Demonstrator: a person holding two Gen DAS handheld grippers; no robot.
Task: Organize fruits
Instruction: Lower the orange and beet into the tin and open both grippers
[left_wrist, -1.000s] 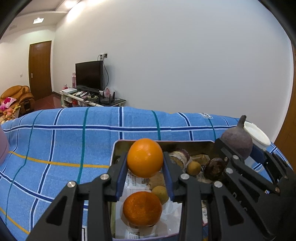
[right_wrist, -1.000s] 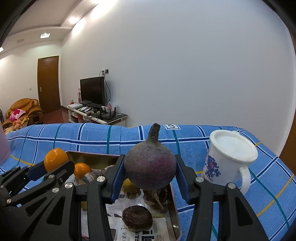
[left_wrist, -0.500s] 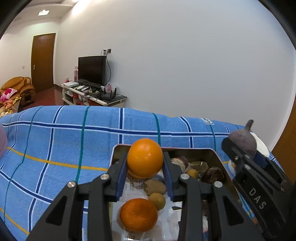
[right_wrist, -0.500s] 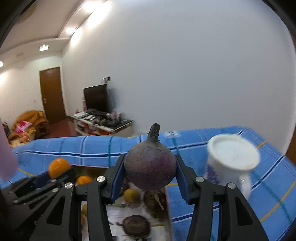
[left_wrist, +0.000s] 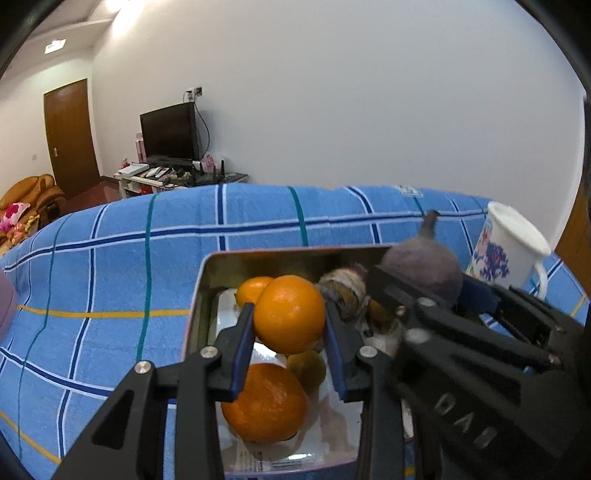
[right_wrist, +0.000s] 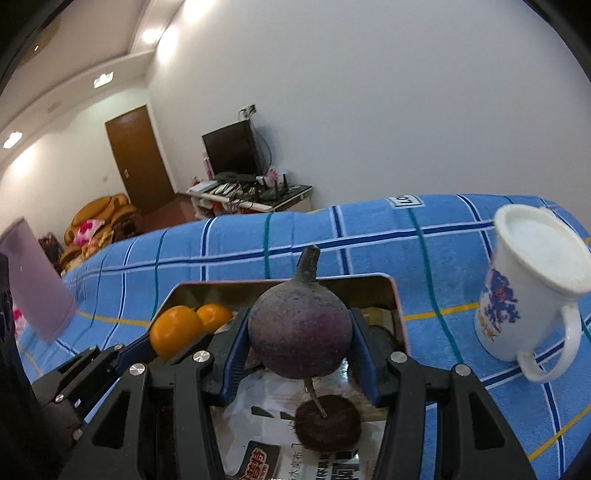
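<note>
the left gripper (left_wrist: 289, 345) has its blue-padded jaws closed on an orange (left_wrist: 290, 313), gripping it at 9 and 3 o'clock, so the fruit hangs between the pads and off the tray. the right gripper (right_wrist: 300, 356) is closed the same way on a purple root with a stem, a beet or radish by the look of it (right_wrist: 299, 332), its stem pointing to 12 o'clock and its thin tail root hanging to 6 o'clock.

both tools hover over a metal tray (left_wrist: 207, 273) lined with printed paper, which sits on a blue checked cloth (left_wrist: 110, 266). in the left wrist view, a second orange (left_wrist: 265, 403) lies in the tray at 6 o'clock from the held one, a third orange (left_wrist: 250, 290) peeks out at 10 o'clock, and a small yellow-green fruit (left_wrist: 308, 367) sits at 5 o'clock. in the right wrist view, a dark brown round fruit (right_wrist: 328, 422) lies at 6 o'clock, directly under the tail root.

outside the tray, a white mug with blue flowers (right_wrist: 532, 295) stands at 3 o'clock from the right gripper, and a pale purple cup (right_wrist: 35, 280) stands at 9 o'clock, nearer the left gripper. judging by this, each hand is nearest the cup on its own side.
</note>
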